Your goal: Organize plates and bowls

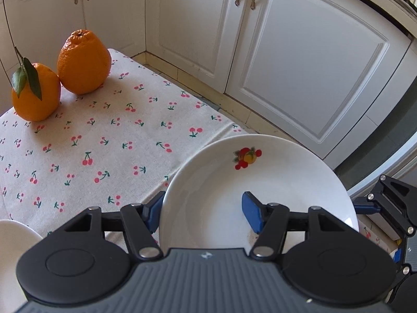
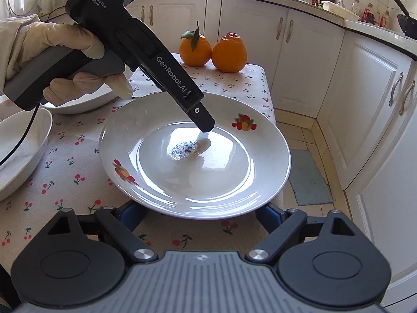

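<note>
Two oranges on a cherry-print cloth, in a white kitchen

The oranges [image 2: 196, 50] [image 2: 229, 53] stand touching at the far end of the tablecloth [image 2: 70, 182]; the left one has a stem with green leaves. White cabinets [image 2: 307, 60] run behind and to the right. Bottles [image 2: 368, 13] and a dark pan [image 2: 405, 23] stand on the counter. A grey-green mat [image 2: 308, 180] lies on the tiled floor.

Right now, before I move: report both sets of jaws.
Left gripper: jaws closed on the plate rim, one pad inside, one beneath.
Right gripper: jaws open, holding nothing, tips under the plate's near edge.
</note>
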{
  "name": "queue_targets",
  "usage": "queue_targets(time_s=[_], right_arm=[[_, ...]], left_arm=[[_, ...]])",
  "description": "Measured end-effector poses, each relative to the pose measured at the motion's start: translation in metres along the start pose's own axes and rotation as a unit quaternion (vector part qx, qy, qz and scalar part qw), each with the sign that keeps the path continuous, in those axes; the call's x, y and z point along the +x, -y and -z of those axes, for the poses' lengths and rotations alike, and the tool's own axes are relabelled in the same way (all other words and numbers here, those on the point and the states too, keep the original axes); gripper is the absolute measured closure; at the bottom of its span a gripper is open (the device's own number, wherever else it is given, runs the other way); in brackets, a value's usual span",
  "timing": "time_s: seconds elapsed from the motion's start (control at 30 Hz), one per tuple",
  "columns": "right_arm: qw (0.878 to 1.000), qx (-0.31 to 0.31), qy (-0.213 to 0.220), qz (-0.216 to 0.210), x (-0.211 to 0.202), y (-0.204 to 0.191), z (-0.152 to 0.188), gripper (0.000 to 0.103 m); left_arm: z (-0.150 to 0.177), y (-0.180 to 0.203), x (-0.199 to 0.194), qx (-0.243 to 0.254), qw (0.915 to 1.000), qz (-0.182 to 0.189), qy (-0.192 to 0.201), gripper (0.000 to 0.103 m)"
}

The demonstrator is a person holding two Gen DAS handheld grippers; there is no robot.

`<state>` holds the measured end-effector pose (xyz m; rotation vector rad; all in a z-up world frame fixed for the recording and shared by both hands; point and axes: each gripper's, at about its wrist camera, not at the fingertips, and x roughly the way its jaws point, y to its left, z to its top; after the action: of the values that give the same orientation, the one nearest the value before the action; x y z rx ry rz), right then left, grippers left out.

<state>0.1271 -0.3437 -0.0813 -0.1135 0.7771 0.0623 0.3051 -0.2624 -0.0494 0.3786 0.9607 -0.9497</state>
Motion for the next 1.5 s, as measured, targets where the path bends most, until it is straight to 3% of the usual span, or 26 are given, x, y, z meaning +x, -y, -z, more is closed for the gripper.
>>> queue_targets(time_s=[0.83, 1.2, 1.33, 1.4, 1.5], right_arm=[[1.0, 0.013, -0.002, 0.009, 0.008, 0.0, -0.011, 0.01], [1.0, 0.02, -0.004, 0.009, 0.001, -0.001, -0.014, 0.005], [1.0, 0.02, -0.004, 0.01, 0.001, -0.001, -0.015, 0.004], [1.0, 0.021, 0.0, 0.011, -0.001, 0.0, -0.015, 0.0], [1.0, 0.024, 0.001, 0.012, -0.004, 0.0, -0.015, 0.0]], left_arm=[[-0.018, -0.008, 0.014, -0.011, 0.9996, -0.025, 0.012, 0.042], [-0.017, -0.008, 0.012, -0.01, 0.9995, -0.027, 0.013, 0.042], [-0.017, -0.007, 0.008, -0.006, 0.9993, -0.031, 0.018, 0.03], [-0.017, -0.005, 0.004, -0.002, 0.9987, -0.044, 0.027, 0.016], [-0.018, -0.003, -0.005, -0.001, 0.9982, -0.049, 0.036, 0.015]])
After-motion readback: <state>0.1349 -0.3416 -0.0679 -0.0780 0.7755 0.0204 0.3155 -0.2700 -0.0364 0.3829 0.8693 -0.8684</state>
